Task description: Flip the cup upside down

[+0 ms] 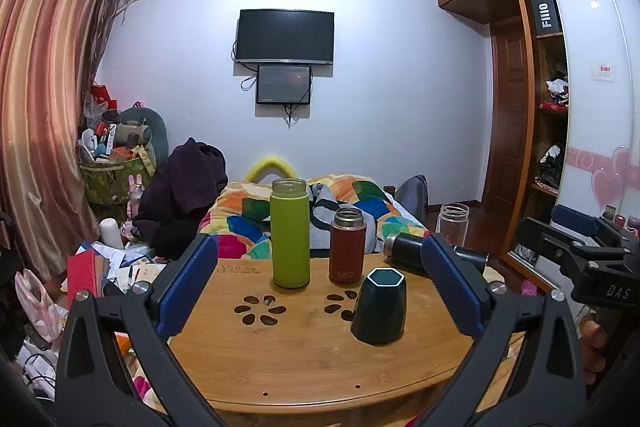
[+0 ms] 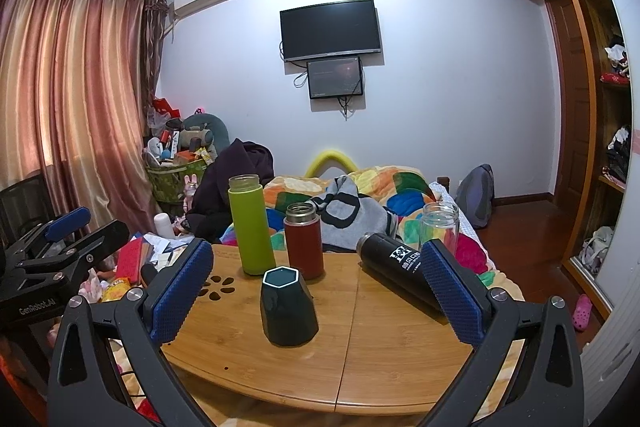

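With both grippers' fingers seen spread and empty, the dark hexagonal cup between them could be knocked into the red flask behind.

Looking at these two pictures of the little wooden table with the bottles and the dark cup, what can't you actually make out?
- Black bottle: left wrist view, its middle hides behind a blue finger pad.
- Clear jar: its base is hidden in both views, so where it stands is unclear.
- Dark green cup: its inside never shows.
- Table: its legs are cut off.
- Black bottle's label: print too small to read.
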